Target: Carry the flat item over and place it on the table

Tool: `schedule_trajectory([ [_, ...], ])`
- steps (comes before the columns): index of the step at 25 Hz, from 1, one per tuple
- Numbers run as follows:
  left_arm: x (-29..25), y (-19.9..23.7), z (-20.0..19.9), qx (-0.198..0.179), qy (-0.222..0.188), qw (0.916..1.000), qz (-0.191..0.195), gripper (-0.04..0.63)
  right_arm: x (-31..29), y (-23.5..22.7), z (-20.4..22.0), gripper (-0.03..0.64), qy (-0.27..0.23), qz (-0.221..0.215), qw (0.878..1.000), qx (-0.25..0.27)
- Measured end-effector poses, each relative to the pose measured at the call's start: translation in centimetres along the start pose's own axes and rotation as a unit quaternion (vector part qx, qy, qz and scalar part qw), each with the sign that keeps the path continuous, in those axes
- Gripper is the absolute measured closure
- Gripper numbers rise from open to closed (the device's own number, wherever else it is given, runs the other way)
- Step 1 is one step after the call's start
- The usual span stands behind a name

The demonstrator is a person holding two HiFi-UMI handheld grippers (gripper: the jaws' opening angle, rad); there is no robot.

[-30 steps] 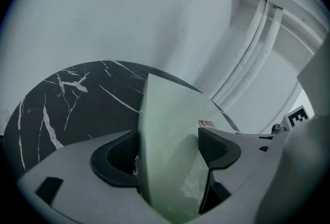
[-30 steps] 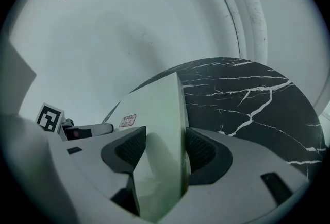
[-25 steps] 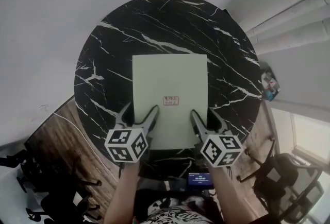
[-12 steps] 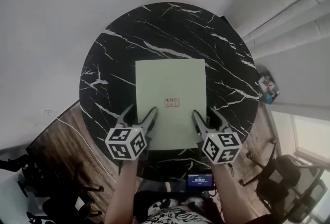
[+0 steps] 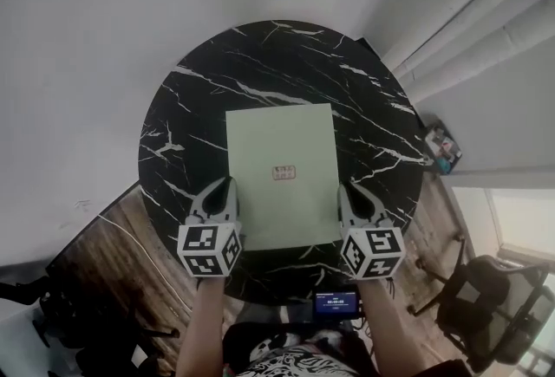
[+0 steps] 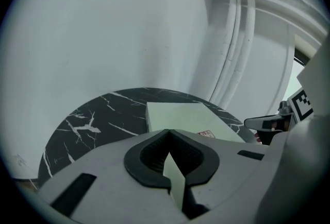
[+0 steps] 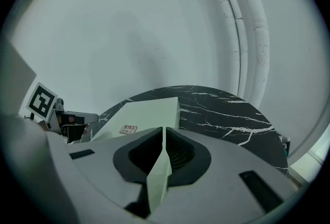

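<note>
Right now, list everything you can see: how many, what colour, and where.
table: one, black with white veins, centre
board: one, pale green, over the table's middle
label: one, white and red, on the board
pipes: several, white, upper right
small item: one, multicoloured, right of the table; unclear what
chair: one, dark, lower right
screen: one, dark, bottom centre
left gripper: one, grey, shut on the board's left edge
right gripper: one, grey, shut on the board's right edge

Grey fingers (image 6: 93,169) bear black ribbed pads (image 6: 149,158); white cubes (image 5: 209,249) carry black markers.
</note>
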State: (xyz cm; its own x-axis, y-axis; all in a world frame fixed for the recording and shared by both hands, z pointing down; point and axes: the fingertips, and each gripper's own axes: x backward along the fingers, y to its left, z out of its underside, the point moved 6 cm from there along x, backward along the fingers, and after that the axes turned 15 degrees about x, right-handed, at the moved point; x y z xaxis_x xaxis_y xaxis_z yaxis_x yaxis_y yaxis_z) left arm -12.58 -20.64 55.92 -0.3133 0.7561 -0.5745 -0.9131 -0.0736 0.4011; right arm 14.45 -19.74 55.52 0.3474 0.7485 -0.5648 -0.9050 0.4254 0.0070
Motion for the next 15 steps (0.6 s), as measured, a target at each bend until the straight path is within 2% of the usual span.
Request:
schedule_trajectory([
  [4, 0.9, -1.5, -1.0, -0.023, -0.012, 0.9995, 0.016, 0.584, 1.5, 0.7, -1.0, 0.592, -0.015, -0.002, 1.000, 0.003],
  [8, 3.0, -3.9, -1.6, -0.043, -0.023, 0.9976, 0.050, 0.584, 3.6, 1.8, -2.0, 0.595, -0.036, 0.001, 0.999, 0.000],
  [12, 5.1, -5.4, -2.0, -0.031, -0.043, 0.9959, 0.074, 0.584, 5.6, 3.5, -2.5, 0.594, -0.049, 0.005, 0.999, 0.005],
  [15, 6.4, -6.3, -2.3, -0.047, -0.052, 0.9940, 0.084, 0.584, 7.2, 4.7, -2.9, 0.595, -0.061, 0.010, 0.998, 0.008],
])
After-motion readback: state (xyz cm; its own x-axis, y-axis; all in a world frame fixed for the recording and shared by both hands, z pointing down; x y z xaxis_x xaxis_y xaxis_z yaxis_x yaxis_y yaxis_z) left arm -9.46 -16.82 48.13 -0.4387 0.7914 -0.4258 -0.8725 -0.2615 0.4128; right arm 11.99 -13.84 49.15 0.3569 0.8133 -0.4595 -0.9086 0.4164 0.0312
